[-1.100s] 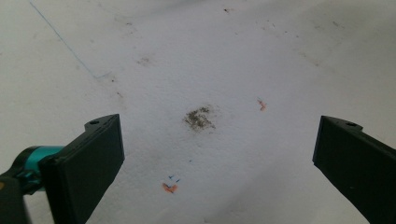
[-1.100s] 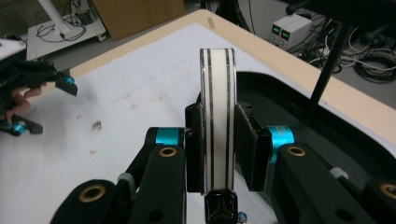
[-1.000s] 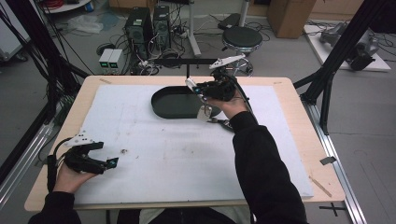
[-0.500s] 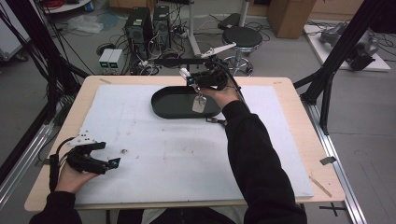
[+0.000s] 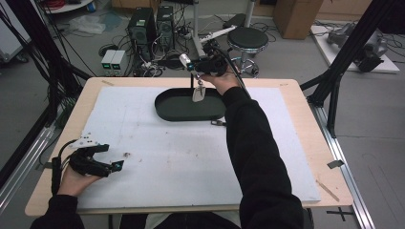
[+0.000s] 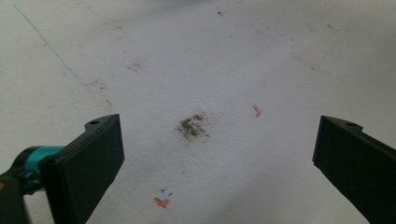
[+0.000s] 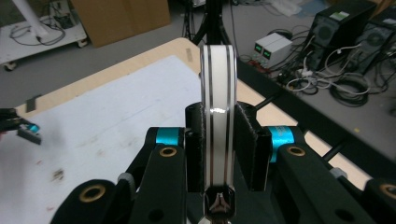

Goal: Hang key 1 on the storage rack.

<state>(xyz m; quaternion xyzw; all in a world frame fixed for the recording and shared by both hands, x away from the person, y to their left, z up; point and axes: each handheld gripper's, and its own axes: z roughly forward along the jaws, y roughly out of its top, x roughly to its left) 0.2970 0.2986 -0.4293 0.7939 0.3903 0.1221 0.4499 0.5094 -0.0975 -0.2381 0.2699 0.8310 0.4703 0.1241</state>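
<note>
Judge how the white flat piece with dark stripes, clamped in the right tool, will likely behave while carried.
The striped piece probably stays stiff: it stands straight above the right tool. Its glossy face may slip. It hangs above the black tray in the high view, so it seems light.

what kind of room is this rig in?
Looks like a robotics or electronics lab, not a home. Desktop computer towers and bench power supplies sit among loose cables on the floor behind the table, and a black metal frame flanks it.
</note>
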